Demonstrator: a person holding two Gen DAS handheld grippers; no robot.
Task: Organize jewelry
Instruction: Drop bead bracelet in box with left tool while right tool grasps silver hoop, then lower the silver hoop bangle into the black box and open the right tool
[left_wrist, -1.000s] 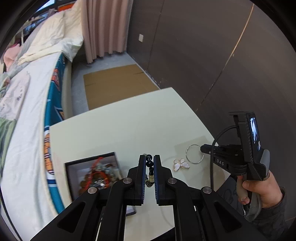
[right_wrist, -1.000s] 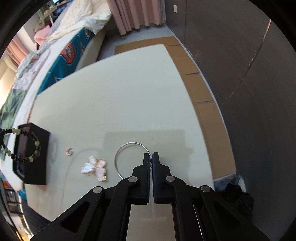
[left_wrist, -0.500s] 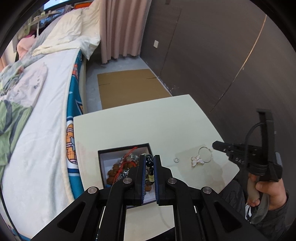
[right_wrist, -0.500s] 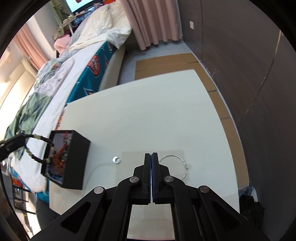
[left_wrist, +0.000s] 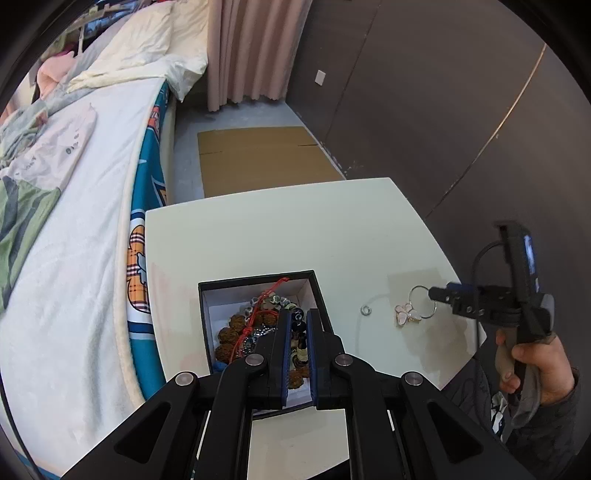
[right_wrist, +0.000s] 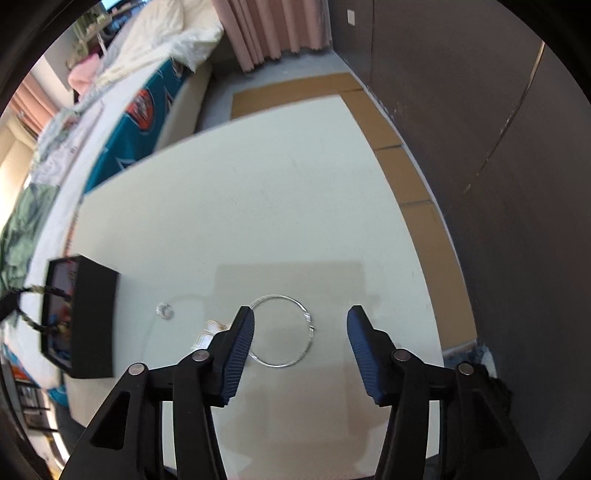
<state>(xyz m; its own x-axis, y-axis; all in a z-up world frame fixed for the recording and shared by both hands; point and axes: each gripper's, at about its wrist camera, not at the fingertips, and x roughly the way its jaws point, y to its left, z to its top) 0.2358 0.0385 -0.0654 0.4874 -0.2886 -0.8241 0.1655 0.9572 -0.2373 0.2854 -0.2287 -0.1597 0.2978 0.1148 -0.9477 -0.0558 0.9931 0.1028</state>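
Left hand-held gripper (left_wrist: 296, 325): jaws narrow, clamped on a bead bracelet (left_wrist: 298, 334), which hangs between the pads directly above the open black box (left_wrist: 258, 282). Compared with a second ago, this gripper has been carried from beside the box to over it; the box is now centred under the fingertips. Box already filled with brown beads, red cord, other pieces. Bracelet not yet released; drop into the box judged to be the step in hand.

Right hand-held gripper (right_wrist: 300, 321): jaws have just been opening, now moderately wide, nothing pinched. Earlier they were shut at the wire hoop's rim. The hoop (right_wrist: 282, 330) lies flat on the counter (right_wrist: 258, 206), mostly between the pads, its left edge hidden behind the left pad; no contact can be confirmed. A fresh grasp attempt on the hoop seems likely; thin wire flat on a hard surface is judged hard to pick.

Flower charm (left_wrist: 406, 313) seen just left of the hoop, small ring (right_wrist: 165, 311) further left, both still loose on the counter. Three pieces left outside the box. Bed (left_wrist: 74, 221) beside the counter.
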